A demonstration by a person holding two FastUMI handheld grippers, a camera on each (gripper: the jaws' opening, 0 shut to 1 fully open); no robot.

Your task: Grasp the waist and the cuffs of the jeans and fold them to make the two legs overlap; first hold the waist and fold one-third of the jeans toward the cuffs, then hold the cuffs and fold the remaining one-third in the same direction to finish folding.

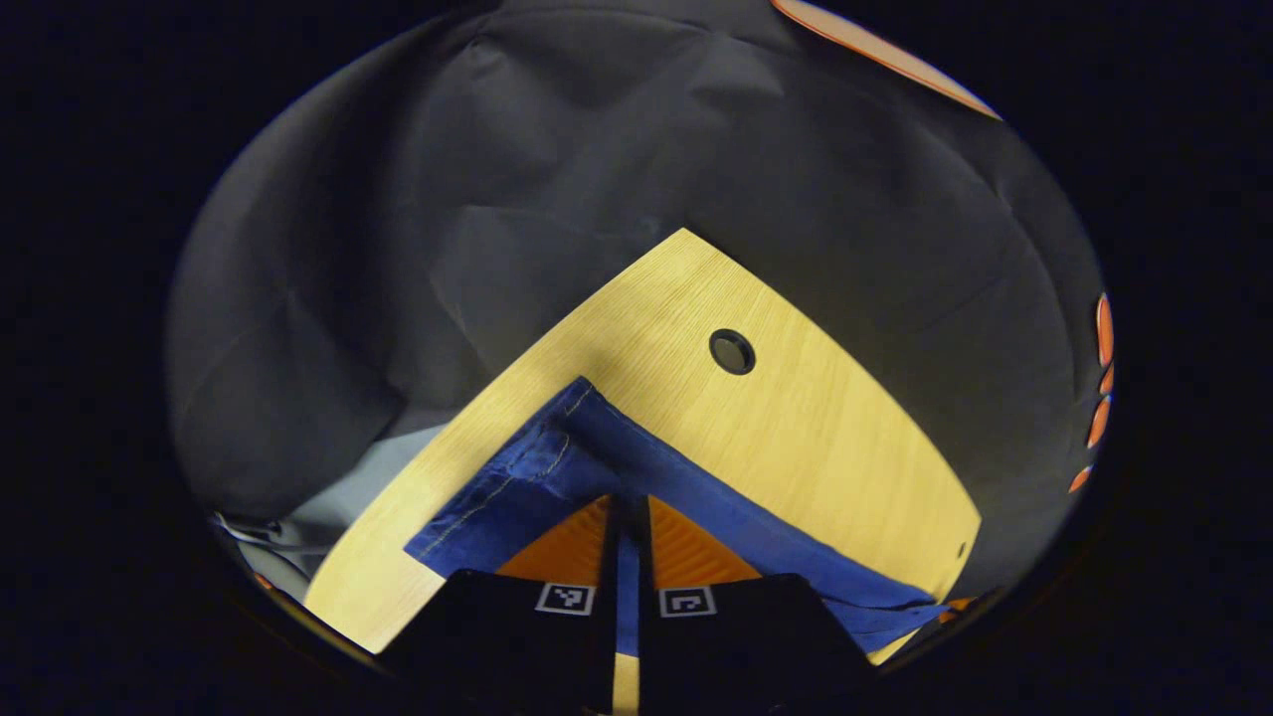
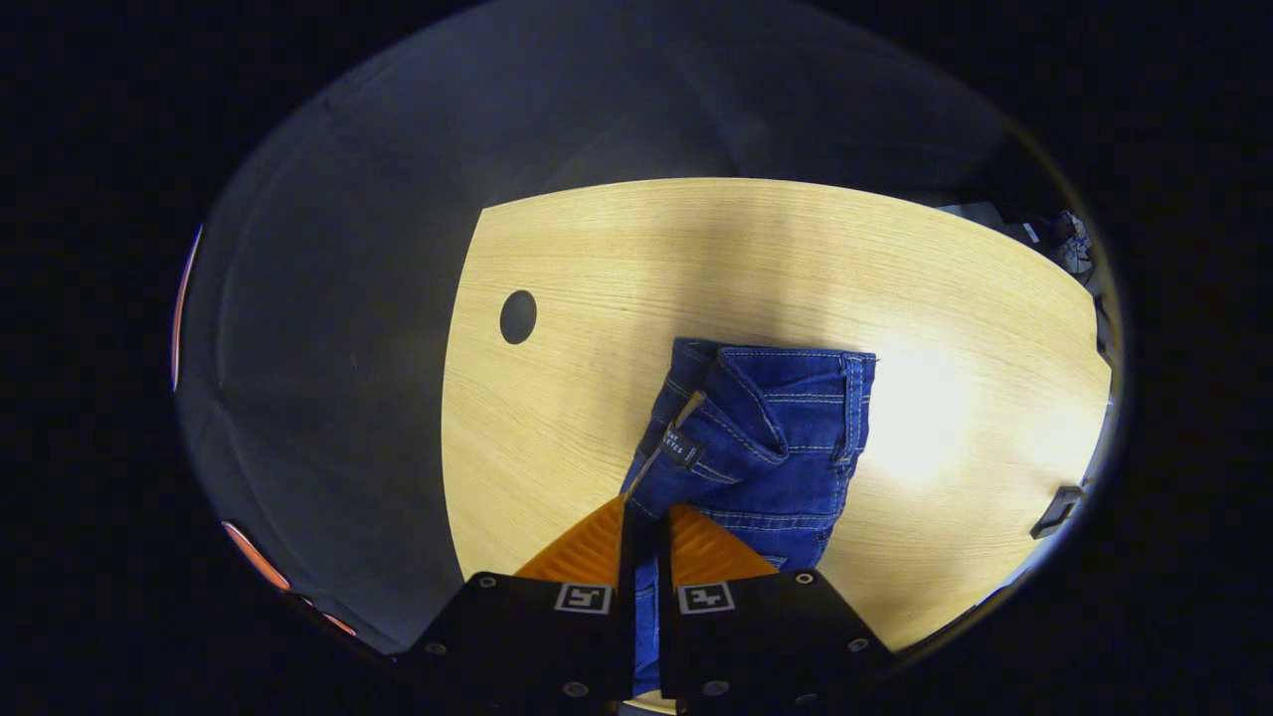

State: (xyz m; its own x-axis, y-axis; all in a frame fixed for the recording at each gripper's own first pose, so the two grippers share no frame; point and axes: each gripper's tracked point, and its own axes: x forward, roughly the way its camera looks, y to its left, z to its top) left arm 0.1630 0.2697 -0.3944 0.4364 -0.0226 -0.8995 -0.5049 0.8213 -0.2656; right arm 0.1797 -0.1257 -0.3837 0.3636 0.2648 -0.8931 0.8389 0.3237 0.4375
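Note:
Blue jeans lie on the wooden table. In the left gripper view a stitched cuff end of the jeans (image 1: 537,477) spreads out ahead. My left gripper (image 1: 627,517) is shut on the denim just behind it, and a thin strip of blue shows between its orange fingers (image 1: 567,547). In the right gripper view the waist part of the jeans (image 2: 786,438), with a pocket and a small dark tag, lies flat farther out. My right gripper (image 2: 644,522) is shut on the near edge of the fabric. Denim runs down between its orange fingers (image 2: 711,547).
The light wooden table (image 2: 696,259) has a round cable hole (image 2: 518,316), also seen as a hole (image 1: 732,351) beyond the cuff. A small black object (image 2: 1056,510) sits at the table's right edge. Dark cloth walls surround the table; its corner (image 1: 684,239) points away.

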